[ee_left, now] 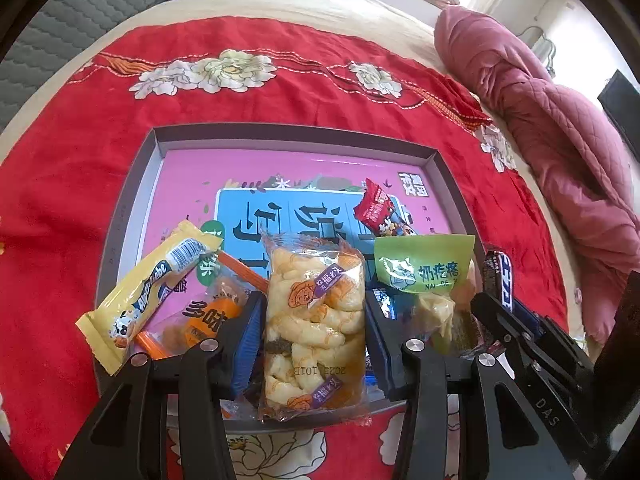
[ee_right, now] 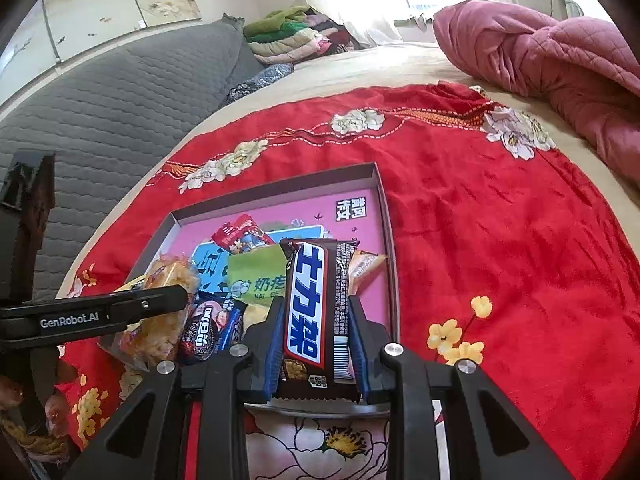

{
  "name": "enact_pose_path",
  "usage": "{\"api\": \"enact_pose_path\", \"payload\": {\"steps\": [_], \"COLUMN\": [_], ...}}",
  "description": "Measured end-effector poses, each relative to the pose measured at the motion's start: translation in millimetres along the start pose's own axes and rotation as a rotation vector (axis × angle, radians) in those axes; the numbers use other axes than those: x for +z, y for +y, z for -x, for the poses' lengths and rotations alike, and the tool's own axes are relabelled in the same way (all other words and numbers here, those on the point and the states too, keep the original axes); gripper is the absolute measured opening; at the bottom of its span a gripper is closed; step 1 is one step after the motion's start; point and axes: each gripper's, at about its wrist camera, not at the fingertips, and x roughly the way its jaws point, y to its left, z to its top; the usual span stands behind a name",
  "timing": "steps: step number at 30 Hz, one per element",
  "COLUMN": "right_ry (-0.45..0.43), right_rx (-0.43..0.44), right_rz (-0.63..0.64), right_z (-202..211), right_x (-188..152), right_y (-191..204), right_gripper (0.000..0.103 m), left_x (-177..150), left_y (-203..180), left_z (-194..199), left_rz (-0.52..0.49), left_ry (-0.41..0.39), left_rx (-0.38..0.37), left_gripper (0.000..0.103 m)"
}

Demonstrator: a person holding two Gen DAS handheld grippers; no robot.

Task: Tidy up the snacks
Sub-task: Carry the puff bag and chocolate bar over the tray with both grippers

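Two claws, each pinching one snack above the near edge of the box lid. Left claw clamps a clear bag of puffed snacks; right claw clamps a brown chocolate bar. Both packets' long axes run along the fingers, pointing toward the lid's far wall. Right claw sits nearer the lid's right wall. Lid lies on the red bedspread.
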Motion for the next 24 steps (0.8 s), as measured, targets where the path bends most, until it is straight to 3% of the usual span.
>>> {"api": "enact_pose_path", "payload": {"steps": [24], "right_ry": [0.015], "right_rx": [-0.005], "right_rz": [-0.028], "right_z": [-5.2], "right_x": [-1.7], "right_y": [-3.4], "right_gripper": [0.030], "left_x": [0.8], "left_y": [2.8], "left_z": [1.3], "left_rz": [0.015], "left_ry": [-0.003], "left_rx": [-0.009], "left_gripper": [0.050]}}
